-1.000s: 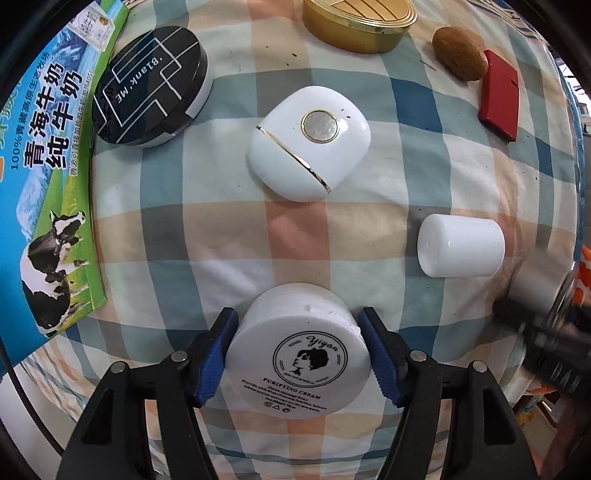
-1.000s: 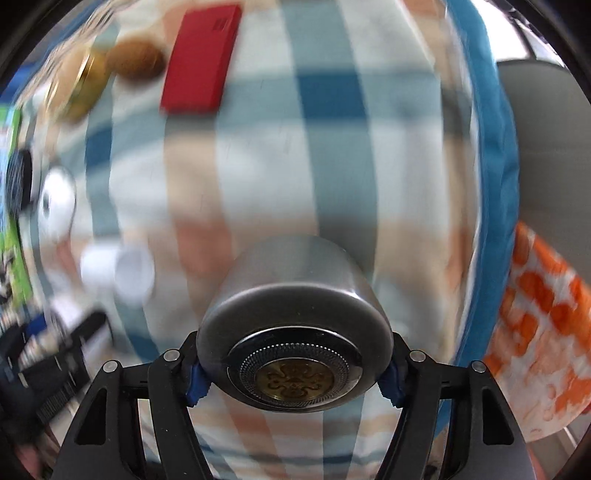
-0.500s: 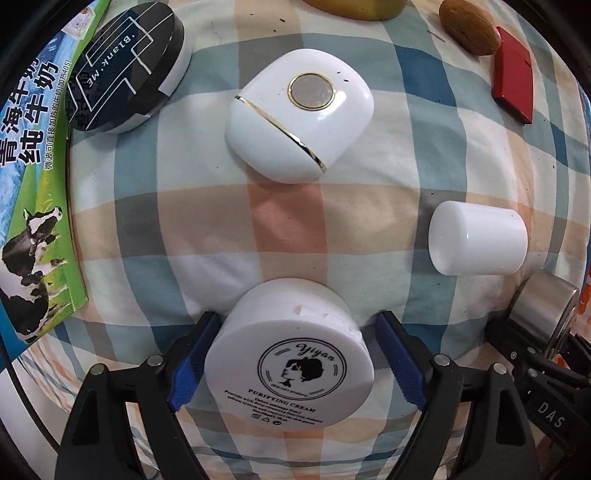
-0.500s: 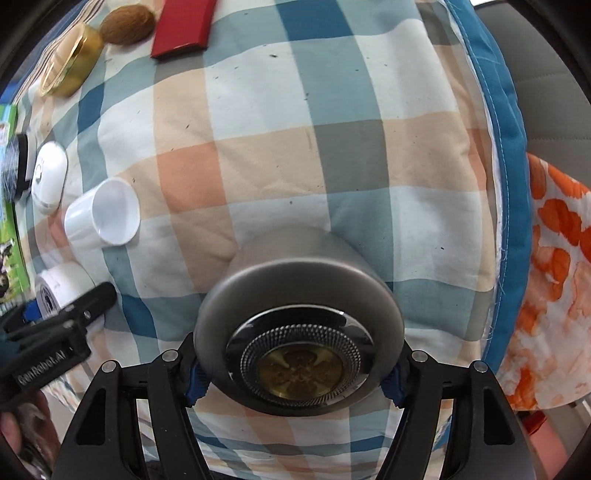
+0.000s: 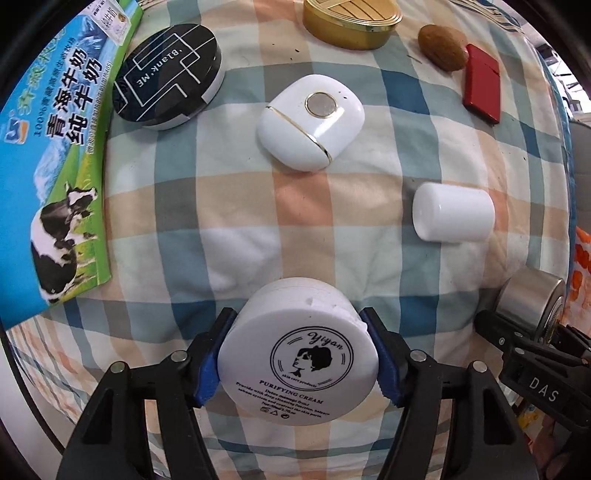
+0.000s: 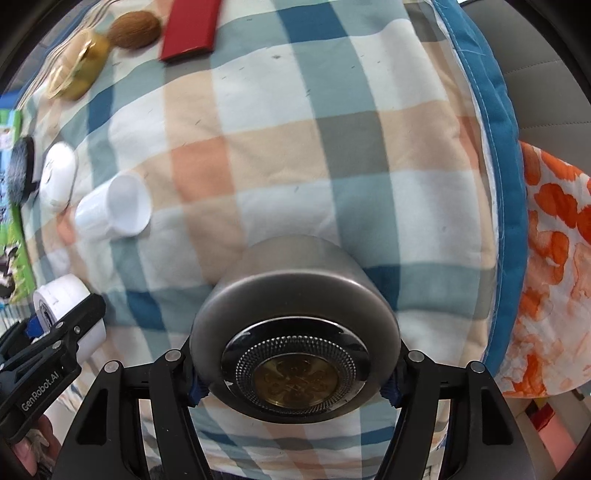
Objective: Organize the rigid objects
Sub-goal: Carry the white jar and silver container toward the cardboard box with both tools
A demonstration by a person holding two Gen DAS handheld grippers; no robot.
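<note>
My left gripper [image 5: 297,354] is shut on a white cream jar [image 5: 299,354] lying on its side at the near edge of the checked cloth [image 5: 229,206]. My right gripper [image 6: 293,365] is shut on a silver metal tin [image 6: 295,332], also on its side near the cloth's near right part. The tin [image 5: 532,302] shows at the right in the left wrist view. The jar [image 6: 64,306] shows at the lower left in the right wrist view.
On the cloth lie a white cap [image 5: 452,212], a white compact [image 5: 310,122], a black round case [image 5: 168,75], a gold tin [image 5: 351,18], a brown nut [image 5: 443,46] and a red lighter [image 5: 482,86]. A milk carton [image 5: 51,155] lies left. An orange-patterned cloth [image 6: 554,258] hangs right.
The left gripper's pads were apart from the jar half a second ago and now press on it. The right gripper with the tin has shifted slightly over the cloth.
</note>
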